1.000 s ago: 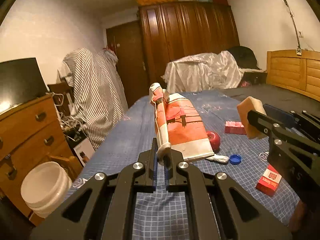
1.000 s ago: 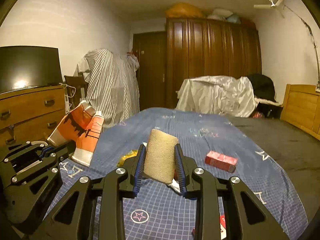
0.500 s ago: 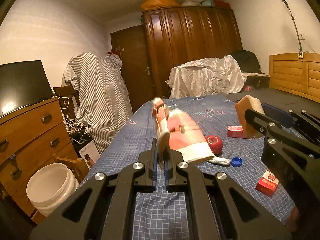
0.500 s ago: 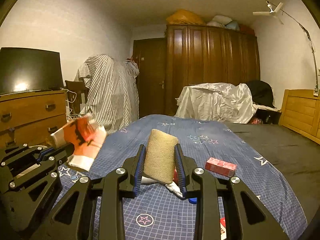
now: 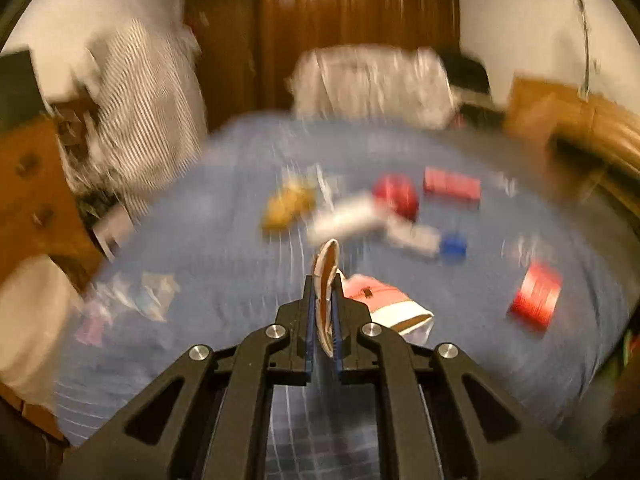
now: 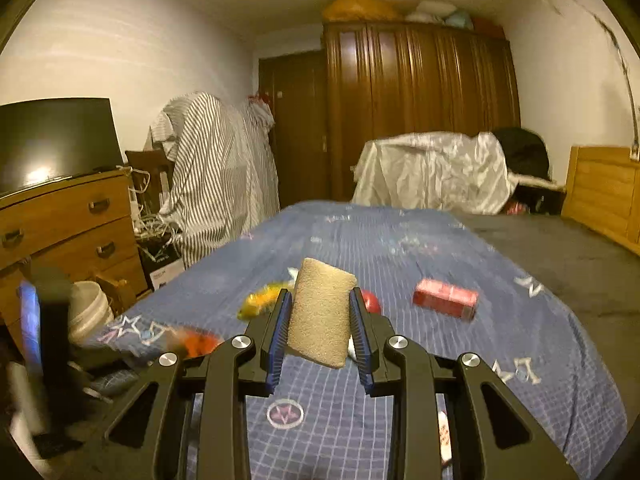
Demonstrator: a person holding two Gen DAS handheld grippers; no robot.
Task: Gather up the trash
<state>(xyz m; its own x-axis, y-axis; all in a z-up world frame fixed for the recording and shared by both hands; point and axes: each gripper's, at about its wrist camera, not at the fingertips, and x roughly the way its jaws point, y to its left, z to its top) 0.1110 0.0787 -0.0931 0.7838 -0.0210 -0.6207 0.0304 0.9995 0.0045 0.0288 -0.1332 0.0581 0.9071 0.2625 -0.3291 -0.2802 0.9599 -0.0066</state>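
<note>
My left gripper [image 5: 325,312] has dipped toward the bed [image 5: 224,248] since the earlier frame; its jaws are opening, carton [image 5: 326,280] still pinched between them, near edge. Right gripper [image 6: 320,320] clamps the sponge [image 6: 320,312] above the bed's near end.

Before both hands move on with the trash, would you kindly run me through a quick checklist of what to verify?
1. Left gripper clamps the orange-and-white paper carton: ok.
2. Right gripper clamps the tan sponge block: ok.
3. White plastic bucket beside the bed, unobstructed: ok.
4. Bucket's fill level: cannot tell.
5. Left view sharp enough for aiming: not ok, blurred.
6. Blue checked bedspread cleared: not ok; red box remains.
</note>
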